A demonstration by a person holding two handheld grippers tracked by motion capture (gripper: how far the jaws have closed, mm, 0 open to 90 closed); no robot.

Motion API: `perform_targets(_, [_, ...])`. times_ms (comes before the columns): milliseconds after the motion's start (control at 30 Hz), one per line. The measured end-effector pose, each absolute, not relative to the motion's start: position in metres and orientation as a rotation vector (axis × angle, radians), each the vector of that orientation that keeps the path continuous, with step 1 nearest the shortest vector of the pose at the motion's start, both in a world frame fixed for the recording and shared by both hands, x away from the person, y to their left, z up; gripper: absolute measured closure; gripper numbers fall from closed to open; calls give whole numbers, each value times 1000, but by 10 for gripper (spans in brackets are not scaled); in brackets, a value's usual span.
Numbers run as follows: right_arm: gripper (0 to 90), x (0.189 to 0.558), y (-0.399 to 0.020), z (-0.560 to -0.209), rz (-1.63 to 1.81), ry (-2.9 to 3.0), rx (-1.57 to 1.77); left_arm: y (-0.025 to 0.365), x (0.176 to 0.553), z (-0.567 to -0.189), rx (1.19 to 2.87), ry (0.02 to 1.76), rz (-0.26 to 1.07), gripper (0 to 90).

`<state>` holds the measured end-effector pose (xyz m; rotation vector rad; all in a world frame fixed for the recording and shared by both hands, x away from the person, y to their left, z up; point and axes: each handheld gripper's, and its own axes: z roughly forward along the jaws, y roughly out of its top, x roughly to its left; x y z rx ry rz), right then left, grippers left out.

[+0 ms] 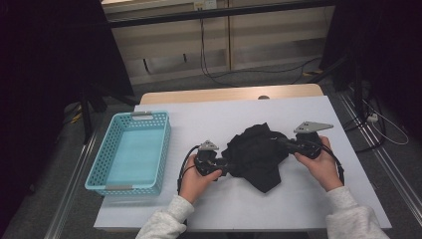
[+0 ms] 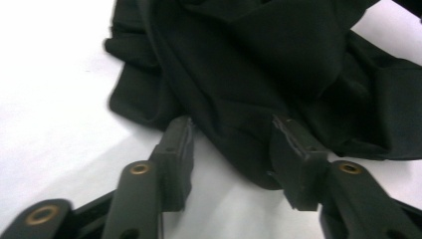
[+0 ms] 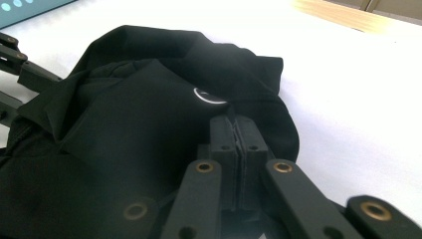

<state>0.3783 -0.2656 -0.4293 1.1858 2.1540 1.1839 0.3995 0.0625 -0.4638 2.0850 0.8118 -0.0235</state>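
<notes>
currently right gripper [image 3: 234, 122] is clamped on the black garment [image 1: 256, 152] while left gripper [image 2: 231, 137] straddles a fold, jaws still apart; shallow bite could slip off.

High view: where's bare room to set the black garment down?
Bare white table beyond the black garment; a strip along the near edge. The blue basket is empty. Crowded mid-table, with the left gripper and right gripper at the cloth.
</notes>
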Motion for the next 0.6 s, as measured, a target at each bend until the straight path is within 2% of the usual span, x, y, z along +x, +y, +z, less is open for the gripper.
perform_targets(67, [888, 378, -265, -430, 1184, 2158, 1188, 60, 398, -464, 2080, 813, -66, 578])
perform_targets(167, [888, 378, -264, -430, 1188, 2162, 1183, 52, 396, -466, 2087, 789, -60, 661])
perform_targets(267, [889, 377, -264, -428, 1202, 2158, 1178, 46, 395, -466, 2114, 790, -74, 833])
perform_targets(300, [889, 376, -264, -428, 1203, 2158, 1176, 45, 395, -465, 2113, 800, -77, 860])
perform_targets(467, [889, 375, -263, -428, 1231, 2166, 1183, 53, 404, -455, 2109, 836, -51, 878])
perform_targets(600, [888, 372, -257, -429, 1250, 2200, 1163, 82, 421, -437, 1996, 915, -4, 883])
